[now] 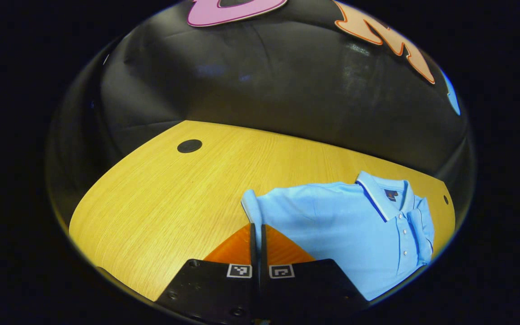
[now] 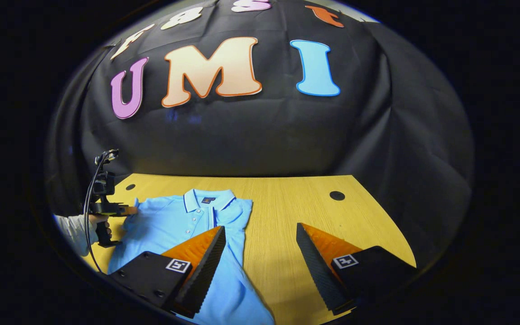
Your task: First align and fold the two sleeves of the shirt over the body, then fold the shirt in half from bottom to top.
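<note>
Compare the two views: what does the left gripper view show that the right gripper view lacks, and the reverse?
Left gripper view alone: its own gripper, closed at the sleeve edge. Right gripper view alone: its own gripper open above the shirt's right side, plus the hand holding the left gripper at the far sleeve. Both share the shirt lying collar up on the table.

I see a yellow wood-grain table [image 2: 278, 212] with one round black hole [image 2: 337, 195] at two o'clock and another hole [image 2: 130, 187] at ten.
</note>
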